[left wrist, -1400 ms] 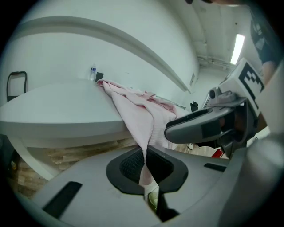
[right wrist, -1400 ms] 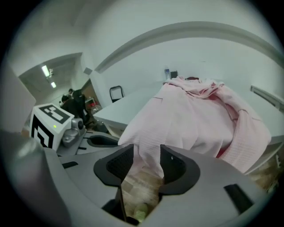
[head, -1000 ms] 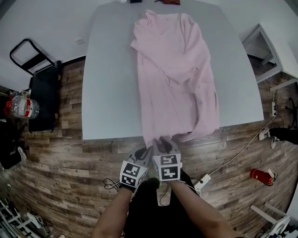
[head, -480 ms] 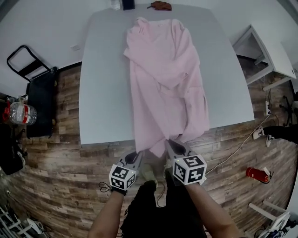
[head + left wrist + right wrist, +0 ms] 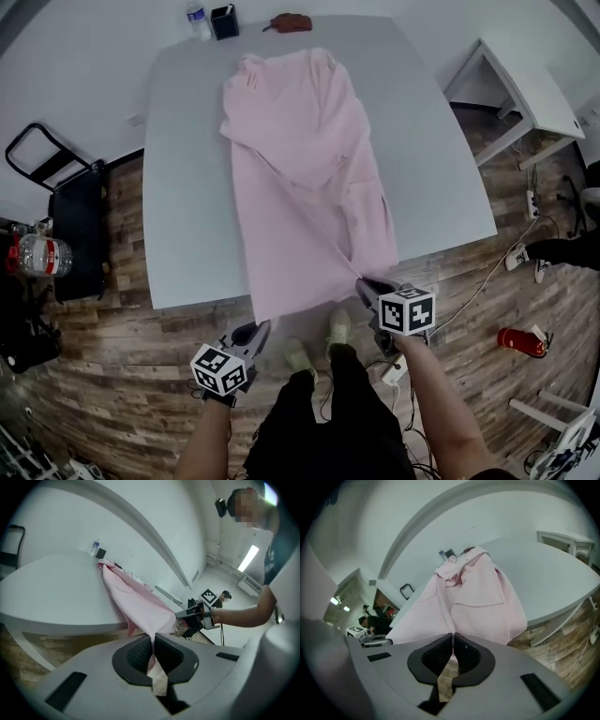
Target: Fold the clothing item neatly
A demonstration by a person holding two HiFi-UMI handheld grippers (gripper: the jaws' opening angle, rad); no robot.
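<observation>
The left hand-held gripper (image 5: 254, 330) and right hand-held gripper (image 5: 368, 287) each clench the near hem of the pink garment (image 5: 300, 159), off the worktop (image 5: 187, 206) edge.

Grey table (image 5: 187, 187), white side desk (image 5: 530, 89), wood-plank floor (image 5: 122, 375).

Left tool (image 5: 253, 332) sits lower centre-left, jaws clamped on the garment (image 5: 300, 178) hem. Right tool (image 5: 368, 287) sits lower centre-right, higher in frame, also clamped on the hem. Tools are well apart, forearms coming up from the bottom edge.

Overhead plus two low views (garment (image 5: 300, 169) shared)
</observation>
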